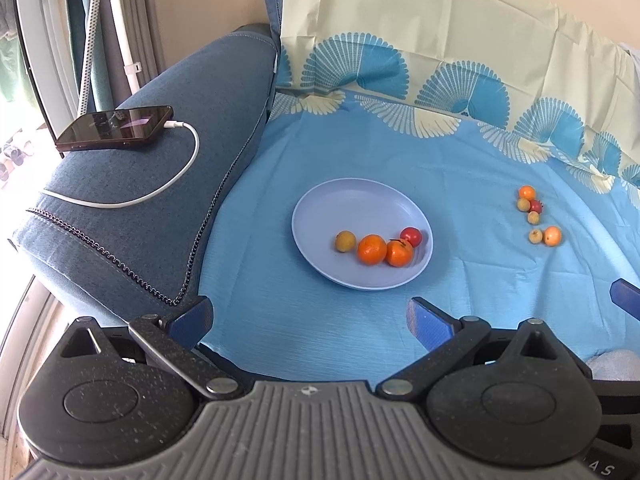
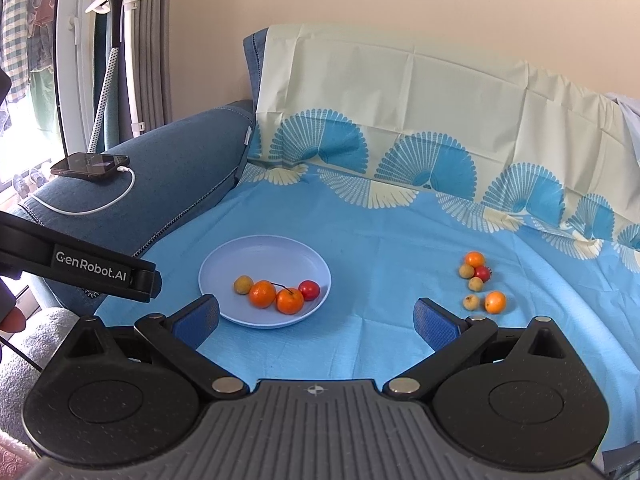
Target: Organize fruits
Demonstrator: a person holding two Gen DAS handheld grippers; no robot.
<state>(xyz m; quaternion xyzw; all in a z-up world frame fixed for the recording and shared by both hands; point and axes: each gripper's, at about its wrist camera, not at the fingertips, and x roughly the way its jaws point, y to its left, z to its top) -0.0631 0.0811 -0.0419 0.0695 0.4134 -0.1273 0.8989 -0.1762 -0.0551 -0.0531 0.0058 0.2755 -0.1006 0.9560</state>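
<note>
Now both tongs, left [image 1: 310, 316] and right [image 2: 316, 316], gape wide and empty; right should straddle the nearest small loose orange fruit [image 2: 495, 302] ahead-right, then close gently.

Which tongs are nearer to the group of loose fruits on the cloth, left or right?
Right. The right tongs sit just before the loose fruits; the left tongs face the plate, farther away.

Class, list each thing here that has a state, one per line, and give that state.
left gripper: open, empty
right gripper: open, empty
plate: upright, holding four fruits
loose fruits: six clustered on the cloth, outside the plate
phone: flat on armrest, cable plugged in
</note>
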